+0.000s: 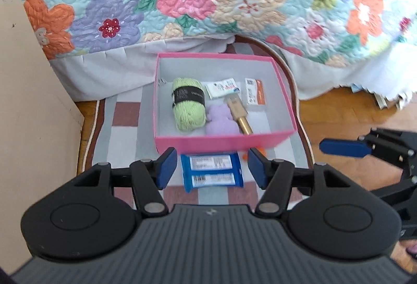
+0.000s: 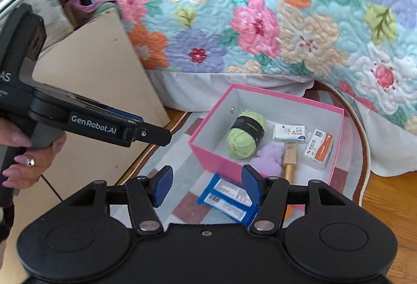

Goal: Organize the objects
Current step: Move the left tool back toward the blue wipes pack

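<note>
Your left tool point(image 1: 211, 168) is spread wide, holding nothing, with the blue snack packet point(image 1: 212, 172) lying on the checked rug point(image 1: 125, 117) between its fingers, just in front of the pink box point(image 1: 224, 139). Your right tool point(image 2: 207, 186) is also released and empty, hovering over the same packet. Inside the box sit green yarn point(image 1: 187, 104), a purple plush point(image 1: 221, 121), a gold-handled brush point(image 1: 239, 114) and two small packets point(image 1: 222, 88).

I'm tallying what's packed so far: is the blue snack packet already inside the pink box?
No, the blue snack packet lies on the checked mat outside the pink box, just before its near wall.
</note>
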### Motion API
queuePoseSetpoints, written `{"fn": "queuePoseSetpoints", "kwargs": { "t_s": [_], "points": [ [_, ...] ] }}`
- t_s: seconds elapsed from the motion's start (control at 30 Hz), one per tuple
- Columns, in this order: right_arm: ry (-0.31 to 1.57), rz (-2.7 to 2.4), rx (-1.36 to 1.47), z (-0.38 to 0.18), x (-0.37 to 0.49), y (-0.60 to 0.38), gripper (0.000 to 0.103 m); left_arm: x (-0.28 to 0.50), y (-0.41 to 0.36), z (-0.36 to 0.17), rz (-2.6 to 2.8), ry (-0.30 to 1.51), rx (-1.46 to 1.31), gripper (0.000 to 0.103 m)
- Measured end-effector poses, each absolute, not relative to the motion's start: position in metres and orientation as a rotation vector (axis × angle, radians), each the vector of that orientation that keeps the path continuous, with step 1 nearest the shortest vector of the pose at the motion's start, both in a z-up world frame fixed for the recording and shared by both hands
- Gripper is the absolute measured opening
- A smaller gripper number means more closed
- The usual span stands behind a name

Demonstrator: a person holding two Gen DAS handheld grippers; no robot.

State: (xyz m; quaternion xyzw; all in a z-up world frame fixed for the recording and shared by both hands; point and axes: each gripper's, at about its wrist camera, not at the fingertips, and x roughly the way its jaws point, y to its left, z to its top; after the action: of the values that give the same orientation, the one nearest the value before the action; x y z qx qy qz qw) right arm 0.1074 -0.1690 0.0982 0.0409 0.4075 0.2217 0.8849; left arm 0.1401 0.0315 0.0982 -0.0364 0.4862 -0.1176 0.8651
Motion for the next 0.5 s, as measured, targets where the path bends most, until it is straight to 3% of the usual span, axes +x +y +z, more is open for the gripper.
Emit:
{"fn": "queuePoseSetpoints", "kwargs": {
  "t_s": [0.1, 0.5],
  "points": [
    [0.841, 0.471, 0.069, 0.104, 0.088, -0.168, 0.07, 0.12, 0.033, 0.099, -0.273, 1.027, -0.075, 0.059],
    [0.86, 0.485, 0.095, 0.077, 0.049, -0.163, 0.074, 0.082, 0.041, 0.068, -0.309, 1.059, -0.124, 0.061]
  ]
}}
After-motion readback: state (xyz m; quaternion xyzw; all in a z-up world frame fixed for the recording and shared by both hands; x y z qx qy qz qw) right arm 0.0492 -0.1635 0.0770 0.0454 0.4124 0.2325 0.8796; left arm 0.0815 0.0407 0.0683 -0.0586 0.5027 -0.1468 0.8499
